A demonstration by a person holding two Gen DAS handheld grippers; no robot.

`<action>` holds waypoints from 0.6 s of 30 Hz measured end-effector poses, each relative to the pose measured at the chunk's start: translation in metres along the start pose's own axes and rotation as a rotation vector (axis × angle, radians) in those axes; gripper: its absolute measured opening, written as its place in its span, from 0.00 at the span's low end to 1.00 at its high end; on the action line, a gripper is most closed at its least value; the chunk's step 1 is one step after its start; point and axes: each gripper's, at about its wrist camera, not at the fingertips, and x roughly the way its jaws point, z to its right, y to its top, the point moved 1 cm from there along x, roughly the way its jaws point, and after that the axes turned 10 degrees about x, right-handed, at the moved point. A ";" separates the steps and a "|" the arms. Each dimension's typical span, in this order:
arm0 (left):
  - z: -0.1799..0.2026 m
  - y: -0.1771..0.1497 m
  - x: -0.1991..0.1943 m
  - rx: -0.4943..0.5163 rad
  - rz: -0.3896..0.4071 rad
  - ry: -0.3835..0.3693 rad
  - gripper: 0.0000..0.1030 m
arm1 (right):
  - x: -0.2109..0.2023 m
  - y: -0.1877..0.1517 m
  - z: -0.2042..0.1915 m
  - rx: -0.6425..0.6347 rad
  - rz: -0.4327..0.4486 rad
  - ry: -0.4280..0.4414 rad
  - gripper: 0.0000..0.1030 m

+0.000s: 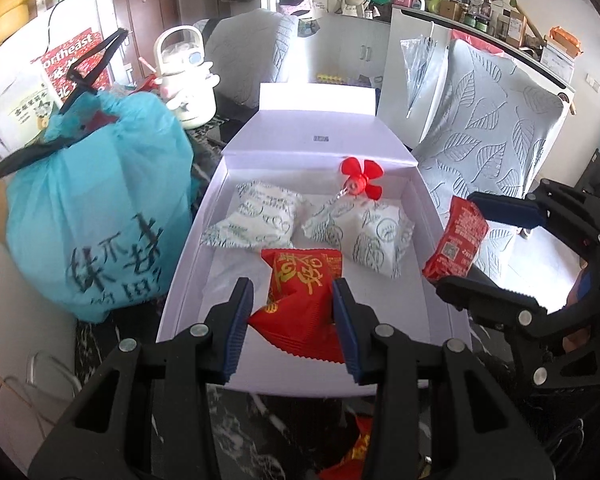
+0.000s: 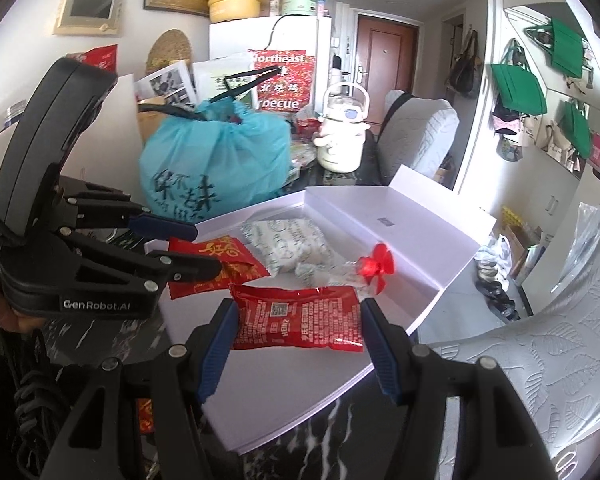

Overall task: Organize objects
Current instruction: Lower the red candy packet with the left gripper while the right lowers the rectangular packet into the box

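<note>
An open white box (image 1: 196,240) lies on a dark marble table; it also shows in the right wrist view (image 2: 420,240). Inside lie two white patterned packets (image 1: 256,216) (image 1: 364,236) and a small red fan (image 1: 360,178). My left gripper (image 1: 294,322) is shut on a red gold-lettered snack packet (image 1: 300,300) over the box's near end. My right gripper (image 2: 296,344) is shut on a second red snack packet (image 2: 300,320), held above the box's right edge; this packet (image 1: 456,240) and the gripper (image 1: 472,236) also show in the left wrist view.
A teal plastic bag (image 1: 92,208) stands left of the box. A white kettle-like jug (image 1: 188,80) stands behind it. A leaf-patterned grey chair (image 1: 496,140) is to the right. Another red packet (image 1: 352,452) lies on the table below my left gripper.
</note>
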 end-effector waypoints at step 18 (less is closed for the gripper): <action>-0.008 0.014 0.034 0.066 -0.024 0.035 0.38 | 0.034 0.000 0.011 0.068 -0.019 0.002 0.62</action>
